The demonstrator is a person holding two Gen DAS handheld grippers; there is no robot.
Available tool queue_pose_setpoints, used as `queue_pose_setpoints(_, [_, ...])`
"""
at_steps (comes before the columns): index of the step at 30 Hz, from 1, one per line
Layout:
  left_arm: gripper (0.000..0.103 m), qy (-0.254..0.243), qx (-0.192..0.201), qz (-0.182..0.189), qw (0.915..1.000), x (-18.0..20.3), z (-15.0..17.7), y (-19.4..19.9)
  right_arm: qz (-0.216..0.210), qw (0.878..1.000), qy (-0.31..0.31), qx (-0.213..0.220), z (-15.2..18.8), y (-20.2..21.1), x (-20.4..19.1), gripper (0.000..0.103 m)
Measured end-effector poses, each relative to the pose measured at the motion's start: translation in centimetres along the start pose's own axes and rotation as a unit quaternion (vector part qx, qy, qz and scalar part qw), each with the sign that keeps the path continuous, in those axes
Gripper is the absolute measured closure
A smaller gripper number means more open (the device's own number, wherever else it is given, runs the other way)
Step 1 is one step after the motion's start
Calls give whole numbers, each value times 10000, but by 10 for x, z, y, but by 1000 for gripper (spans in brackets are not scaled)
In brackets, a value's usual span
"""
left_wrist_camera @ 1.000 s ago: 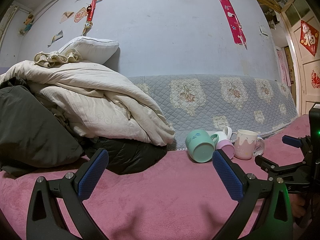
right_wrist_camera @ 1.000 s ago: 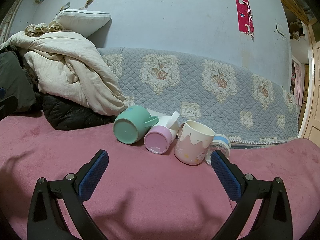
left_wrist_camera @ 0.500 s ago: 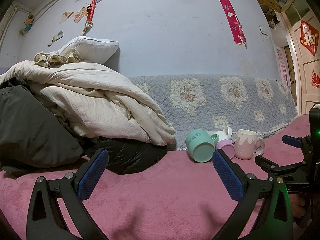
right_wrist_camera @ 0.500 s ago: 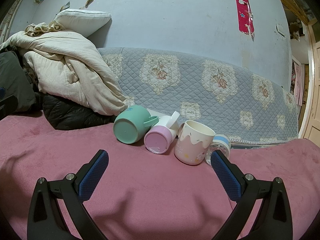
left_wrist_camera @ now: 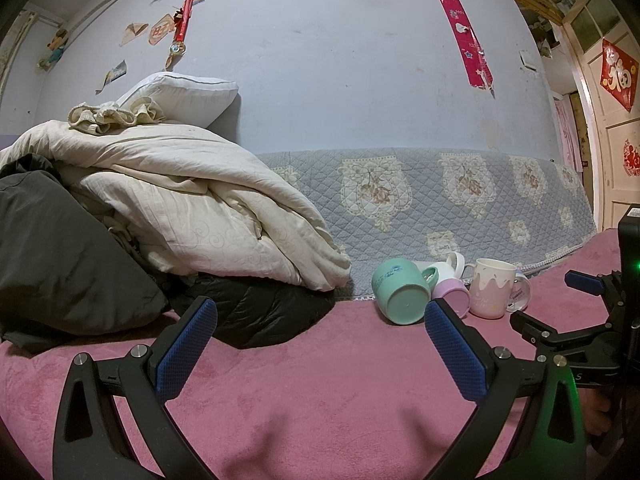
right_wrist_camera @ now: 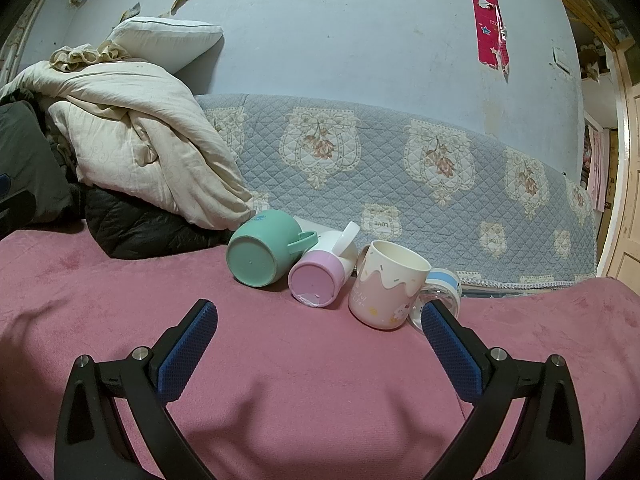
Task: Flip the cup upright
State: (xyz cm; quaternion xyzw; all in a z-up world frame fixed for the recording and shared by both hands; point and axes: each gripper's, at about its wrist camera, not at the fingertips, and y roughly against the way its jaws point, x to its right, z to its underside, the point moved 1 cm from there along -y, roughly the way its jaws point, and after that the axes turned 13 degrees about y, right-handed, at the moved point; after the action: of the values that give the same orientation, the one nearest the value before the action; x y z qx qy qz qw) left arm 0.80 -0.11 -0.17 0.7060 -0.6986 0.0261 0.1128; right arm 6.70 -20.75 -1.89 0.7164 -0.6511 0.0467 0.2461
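Four cups crowd the far edge of a pink blanket, against a quilted grey cover hung along the wall. The green cup and the pink cup lie tipped on their sides, bases turned toward the cameras and touching one another; these are the likely candidates for righting, though which one is meant cannot be told. Just beside them the cream mug stands mouth-up, leaning slightly, with a clear blue-banded cup on its side behind it. The right gripper hovers low over the blanket, fingers spread wide and gripping nothing, aimed roughly at the pink cup and well placed for a reach. The left gripper, equally spread and empty, hangs further back and to the side, apparently in reserve. Heaped bedding fills the left.
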Motion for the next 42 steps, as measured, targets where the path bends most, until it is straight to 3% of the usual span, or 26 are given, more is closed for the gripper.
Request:
queue_pose_setpoints(39, [0,4,-47,-37,10000,-8,2,-2,125,9999,-70,43,-8,2,6,0])
queue_pose_setpoints(42, [0,32,-49,-59,10000,-11,3,-3,-173,9992,-368,-6,-21,3,13,0])
